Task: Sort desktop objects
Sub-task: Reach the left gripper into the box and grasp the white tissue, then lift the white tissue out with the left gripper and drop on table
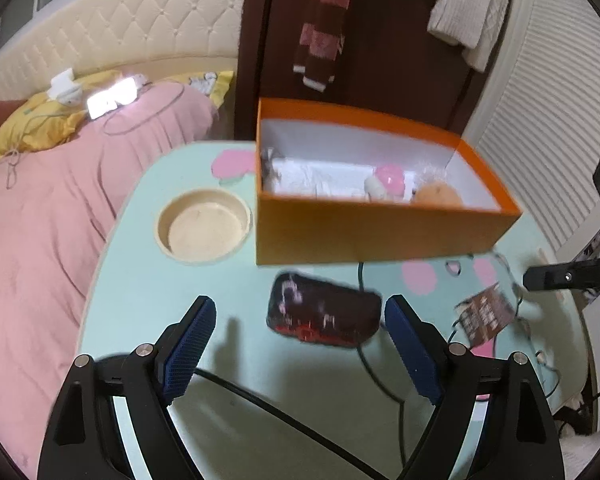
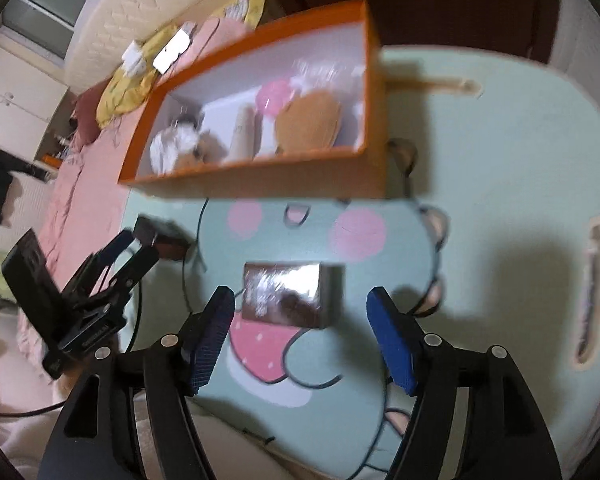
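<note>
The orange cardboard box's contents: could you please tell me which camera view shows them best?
The right wrist view looks down into the orange cardboard box, showing white, pink and tan items. The left wrist view shows the box side-on, its front wall hiding most contents.

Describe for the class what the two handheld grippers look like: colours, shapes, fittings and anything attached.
Both the left gripper and the right gripper have black, angular plastic frames. Each carries two flat fingers faced with ribbed blue pads and round silver screw heads at the joints. Seen from the right wrist view, the left gripper has a black box-shaped block mounted behind it.
</note>
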Demonstrator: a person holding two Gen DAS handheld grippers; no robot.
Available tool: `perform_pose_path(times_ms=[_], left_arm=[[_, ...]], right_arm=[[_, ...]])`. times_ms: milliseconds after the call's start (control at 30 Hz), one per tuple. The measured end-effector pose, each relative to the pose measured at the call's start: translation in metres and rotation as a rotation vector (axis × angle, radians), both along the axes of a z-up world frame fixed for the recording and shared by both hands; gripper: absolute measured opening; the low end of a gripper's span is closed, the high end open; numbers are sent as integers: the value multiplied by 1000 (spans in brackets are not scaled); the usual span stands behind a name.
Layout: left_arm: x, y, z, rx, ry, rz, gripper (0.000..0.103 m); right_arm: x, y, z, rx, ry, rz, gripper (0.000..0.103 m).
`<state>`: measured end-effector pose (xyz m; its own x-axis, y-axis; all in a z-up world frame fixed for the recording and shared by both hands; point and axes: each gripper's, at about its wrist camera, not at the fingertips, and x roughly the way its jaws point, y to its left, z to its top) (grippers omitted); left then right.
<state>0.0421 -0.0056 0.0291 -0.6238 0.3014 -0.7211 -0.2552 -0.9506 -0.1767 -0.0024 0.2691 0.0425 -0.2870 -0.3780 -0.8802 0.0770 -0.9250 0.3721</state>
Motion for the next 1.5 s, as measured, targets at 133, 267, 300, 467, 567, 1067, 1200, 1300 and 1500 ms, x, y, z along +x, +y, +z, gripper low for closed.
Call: perform_pose_path(times_ms=[133,267,300,467,567,1067,1200,1300,1500], left_arm=[[-23,3,30,-48,29,-31,86],[-50,11,53,-79,26,-80,63],[-59,17,53,-85,-1,-98,61],[-85,39,45,-154,-82,-142,58],[-94,50,37,-206,-118,-155,22],[-96,75,33,-241,-182,-225,5],[-76,68,47,-146,-147,-245,5],[-61,62,59,-74,-121,-260,5],[-30,52,81,69,-68,-288,5]], right_arm=[[6,10,21,54,131,-39,69],[4,10,22,10,157,-42,69],[3,9,19,3,149,-40,69],[5,11,8,-31,115,-46,69],[8,15,5,-51,108,-63,69],[11,23,-3,-108,85,-101,69],[13,22,-2,-102,86,-96,69],[14,22,-1,-96,85,-99,69],[16,19,4,-91,94,-101,69]])
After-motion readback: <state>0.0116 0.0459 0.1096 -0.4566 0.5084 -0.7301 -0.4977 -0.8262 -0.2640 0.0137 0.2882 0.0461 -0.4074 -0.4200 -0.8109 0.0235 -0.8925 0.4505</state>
